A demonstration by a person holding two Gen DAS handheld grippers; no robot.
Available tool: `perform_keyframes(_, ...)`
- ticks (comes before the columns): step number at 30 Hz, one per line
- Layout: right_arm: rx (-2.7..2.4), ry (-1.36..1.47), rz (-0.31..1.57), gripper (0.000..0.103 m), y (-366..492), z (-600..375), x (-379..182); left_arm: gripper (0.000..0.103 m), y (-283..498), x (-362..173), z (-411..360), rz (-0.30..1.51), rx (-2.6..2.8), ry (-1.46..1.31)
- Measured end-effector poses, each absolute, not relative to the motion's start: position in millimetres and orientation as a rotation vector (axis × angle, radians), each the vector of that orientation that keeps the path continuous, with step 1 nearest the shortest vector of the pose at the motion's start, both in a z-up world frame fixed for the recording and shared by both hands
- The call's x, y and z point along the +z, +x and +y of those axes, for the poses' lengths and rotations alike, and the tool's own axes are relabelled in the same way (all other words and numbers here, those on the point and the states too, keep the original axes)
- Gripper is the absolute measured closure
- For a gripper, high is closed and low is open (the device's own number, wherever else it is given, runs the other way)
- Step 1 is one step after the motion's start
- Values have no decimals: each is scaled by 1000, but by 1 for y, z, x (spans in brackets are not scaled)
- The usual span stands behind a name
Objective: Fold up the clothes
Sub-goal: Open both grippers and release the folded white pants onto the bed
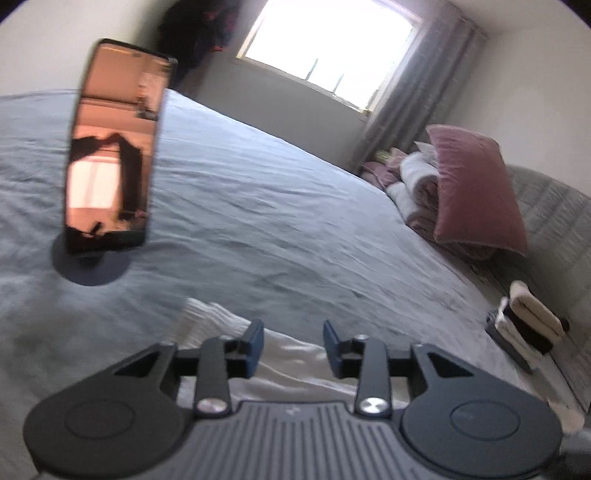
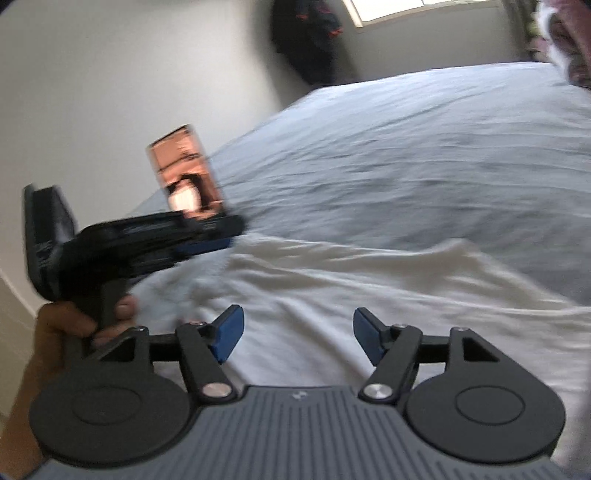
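A white garment (image 2: 332, 280) lies spread and rumpled on the grey bedsheet (image 2: 406, 147). My right gripper (image 2: 298, 328) hovers over its near part, open, with nothing between the blue pads. The left gripper (image 2: 225, 230) shows side-on at the left of the right wrist view, over the garment's left edge, held by a hand (image 2: 62, 325). In the left wrist view the left gripper (image 1: 293, 339) is open above a corner of the white garment (image 1: 214, 317), with only cloth seen below the gap. The pictures are blurred.
A phone (image 1: 114, 147) stands upright on a round base on the bed (image 1: 258, 221). A pink pillow (image 1: 476, 188) and rolled bedding lean against the quilted headboard (image 1: 554, 221). A small stack of folded items (image 1: 528, 321) sits at the right. Dark clothes (image 1: 195, 33) hang by the window.
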State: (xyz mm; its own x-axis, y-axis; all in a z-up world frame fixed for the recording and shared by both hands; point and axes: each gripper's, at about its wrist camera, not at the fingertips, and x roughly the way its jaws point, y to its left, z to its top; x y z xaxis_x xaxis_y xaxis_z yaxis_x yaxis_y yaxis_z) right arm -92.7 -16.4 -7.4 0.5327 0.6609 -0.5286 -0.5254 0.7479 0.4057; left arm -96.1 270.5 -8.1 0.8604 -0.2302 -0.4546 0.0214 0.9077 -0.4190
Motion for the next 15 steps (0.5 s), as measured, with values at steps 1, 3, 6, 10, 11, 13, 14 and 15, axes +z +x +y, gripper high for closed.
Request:
perform_keyframes(1,692,216,730,32,-88,-28,-8,49,-96,-9,263,523,-157,-402)
perform_keyframes(3,648,237,744,30,-82,-52,-8,39,-95,-11,247,525,-196,-372)
perform_keyframes(6,585,266,746,29,-73,-87,-8,30,-93,-14,218,556,-238,-312)
perform_keyframes(10,522,316,735,28,-60,-123,-10,30,-92,-14,179,615,-283,-219)
perform_keyframes(11,502,334,737,28,-56,-131,-11,30,-95,-14,171,615,-288,-198)
perform_keyframes(13,431,390,749,28,-48,-145,-14,30,-101,-13,154,614,-297,-160)
perform_keyframes(14,403,425,770,28,-44,-151,-16,30,-105,-13,148,613,-301,-150)
perform_keyframes(15,392,458,800,33,-40,-155,-19,30,-109,-13,141,610,-312,-147)
